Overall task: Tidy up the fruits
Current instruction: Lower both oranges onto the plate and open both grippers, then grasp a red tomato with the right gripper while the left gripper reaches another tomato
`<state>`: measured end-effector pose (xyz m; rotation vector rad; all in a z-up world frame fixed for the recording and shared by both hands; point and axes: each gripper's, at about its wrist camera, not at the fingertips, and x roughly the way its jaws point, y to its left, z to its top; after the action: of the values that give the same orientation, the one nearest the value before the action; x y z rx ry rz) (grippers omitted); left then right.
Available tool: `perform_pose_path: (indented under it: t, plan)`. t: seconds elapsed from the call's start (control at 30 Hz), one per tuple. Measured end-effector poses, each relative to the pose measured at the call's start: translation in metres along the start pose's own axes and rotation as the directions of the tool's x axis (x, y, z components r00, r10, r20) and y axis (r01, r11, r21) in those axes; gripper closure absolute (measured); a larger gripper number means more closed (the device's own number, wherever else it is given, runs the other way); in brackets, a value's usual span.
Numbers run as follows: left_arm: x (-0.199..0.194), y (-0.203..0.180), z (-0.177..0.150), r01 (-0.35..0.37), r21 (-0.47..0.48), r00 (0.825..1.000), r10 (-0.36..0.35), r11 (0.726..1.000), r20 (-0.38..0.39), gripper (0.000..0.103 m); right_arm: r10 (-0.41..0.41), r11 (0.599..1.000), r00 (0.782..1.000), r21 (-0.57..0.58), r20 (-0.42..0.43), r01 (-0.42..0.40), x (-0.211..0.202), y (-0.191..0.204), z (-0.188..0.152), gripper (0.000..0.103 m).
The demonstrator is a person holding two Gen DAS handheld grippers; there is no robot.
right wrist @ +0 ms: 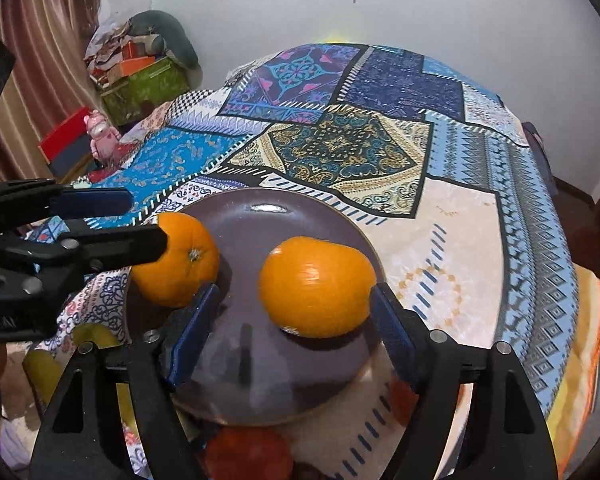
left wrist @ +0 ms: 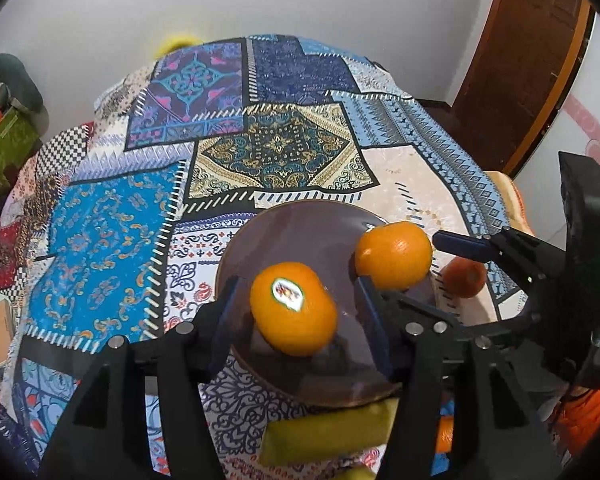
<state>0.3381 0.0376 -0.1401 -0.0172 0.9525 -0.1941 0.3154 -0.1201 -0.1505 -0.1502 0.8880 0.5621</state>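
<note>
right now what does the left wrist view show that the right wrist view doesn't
Only the left wrist view: the sticker on the nearer orange, a brown wooden door, and a yellow-green fruit just this side of the plate.
Only the right wrist view: a pink toy figure, a striped curtain and a green box by the wall.
Both: the brown plate holding two oranges, the patchwork cloth, and both claws, each standing open around an orange, left claw and right claw.

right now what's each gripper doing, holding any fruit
left gripper: open, stickered orange on the plate between its fingers, not gripped
right gripper: open, other orange between its fingers, not gripped
</note>
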Motion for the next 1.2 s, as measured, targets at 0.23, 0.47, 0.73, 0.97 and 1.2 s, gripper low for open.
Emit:
perform_pose_path:
  t: [0.23,0.47,0.73,0.97,1.2]
  plan:
    - [-0.034,-0.002,-0.011,-0.022,0.012,0.999,0.022,1.0,0.043,0.04,-0.015,1.0,0.999,0.024,0.043,0.014,-0.032,-0.003,-0.008,0.028]
    - [-0.062,-0.005,-0.032,-0.052,0.016,0.997,0.051,0.999,0.063,0.035,-0.049,0.998,0.995,0.044,0.09,0.045,-0.067,-0.007,-0.022,0.024]
    - [-0.067,-0.02,-0.057,-0.019,0.011,0.999,0.018,1.0,0.031,0.034,-0.108,0.992,0.992,0.075,0.071,0.102,-0.083,-0.025,-0.052,0.024]
    - [-0.042,-0.051,-0.069,0.025,0.021,0.999,-0.024,0.999,-0.025,0.034,-0.117,0.985,0.993,0.134,0.036,0.111,-0.079,-0.05,-0.071,0.024]
    - [-0.017,-0.071,-0.064,0.053,0.013,0.998,-0.053,0.998,-0.042,0.034,-0.084,0.987,0.996,0.138,0.006,0.082,-0.054,-0.065,-0.066,0.034]
